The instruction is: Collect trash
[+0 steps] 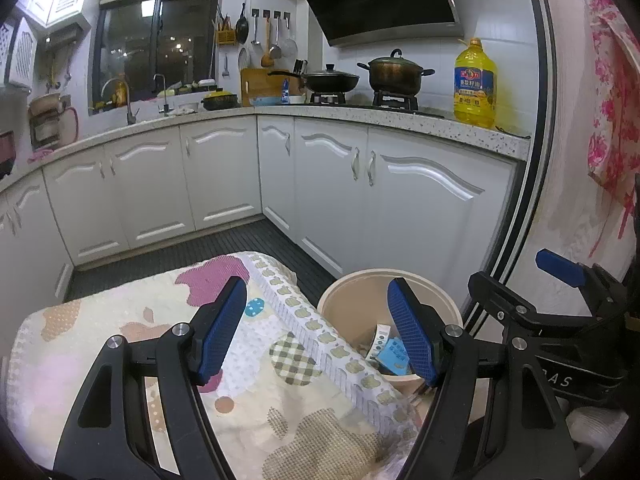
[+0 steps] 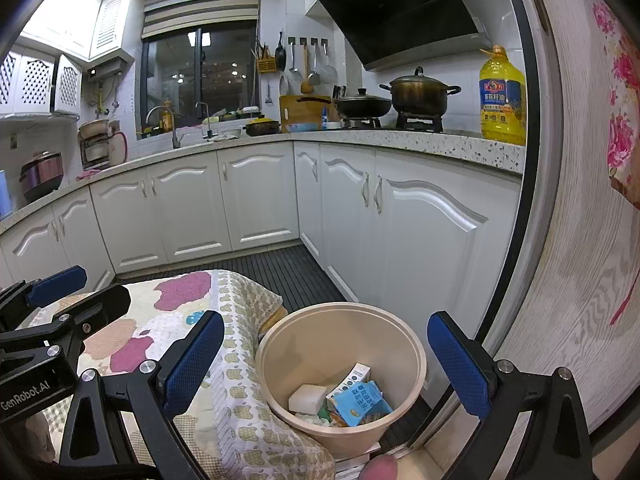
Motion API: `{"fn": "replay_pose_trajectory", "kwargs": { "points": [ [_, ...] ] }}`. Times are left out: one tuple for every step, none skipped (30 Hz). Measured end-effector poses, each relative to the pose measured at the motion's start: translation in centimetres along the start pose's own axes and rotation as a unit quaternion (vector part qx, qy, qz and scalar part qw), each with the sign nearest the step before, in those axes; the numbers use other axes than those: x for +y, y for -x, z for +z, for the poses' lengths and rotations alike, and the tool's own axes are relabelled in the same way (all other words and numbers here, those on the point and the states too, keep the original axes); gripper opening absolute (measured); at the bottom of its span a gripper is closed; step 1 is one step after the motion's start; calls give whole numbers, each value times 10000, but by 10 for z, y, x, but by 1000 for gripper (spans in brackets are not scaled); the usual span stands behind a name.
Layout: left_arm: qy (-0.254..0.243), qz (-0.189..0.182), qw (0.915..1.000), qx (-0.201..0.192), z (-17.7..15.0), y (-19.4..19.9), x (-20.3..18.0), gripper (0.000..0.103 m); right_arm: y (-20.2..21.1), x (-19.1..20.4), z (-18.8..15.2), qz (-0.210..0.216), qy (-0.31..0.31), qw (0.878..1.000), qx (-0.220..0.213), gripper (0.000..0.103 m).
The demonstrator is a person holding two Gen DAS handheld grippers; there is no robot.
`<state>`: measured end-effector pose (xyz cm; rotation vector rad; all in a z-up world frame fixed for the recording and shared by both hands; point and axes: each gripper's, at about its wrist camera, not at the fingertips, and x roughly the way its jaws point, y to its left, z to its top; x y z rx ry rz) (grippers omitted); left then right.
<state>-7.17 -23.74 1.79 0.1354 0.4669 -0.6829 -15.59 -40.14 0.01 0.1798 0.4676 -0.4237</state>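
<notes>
A beige trash bin stands on the floor beside a cloth-covered table. Inside lie a blue wrapper, a white block and a small carton. My right gripper is open and empty, held above the bin with the bin between its fingers. My left gripper is open and empty over the table's right edge; the bin shows past it with the blue wrapper inside. The right gripper shows in the left wrist view, the left gripper in the right wrist view.
White kitchen cabinets run along an L-shaped counter with pots, a stove and a yellow oil bottle. A dark ribbed mat covers the floor. A door with a floral cloth stands at the right.
</notes>
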Motion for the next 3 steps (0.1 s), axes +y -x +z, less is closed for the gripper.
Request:
{"fn": "replay_pose_trajectory", "kwargs": {
  "points": [
    [13, -7, 10000, 1, 0, -1, 1, 72, -2, 0, 0, 4, 2, 10000, 5, 101],
    [14, 5, 10000, 0, -1, -1, 1, 72, -2, 1, -1, 3, 0, 10000, 9, 101],
    [11, 23, 10000, -1, -1, -1, 2, 72, -2, 0, 0, 9, 0, 10000, 12, 101]
  ]
}}
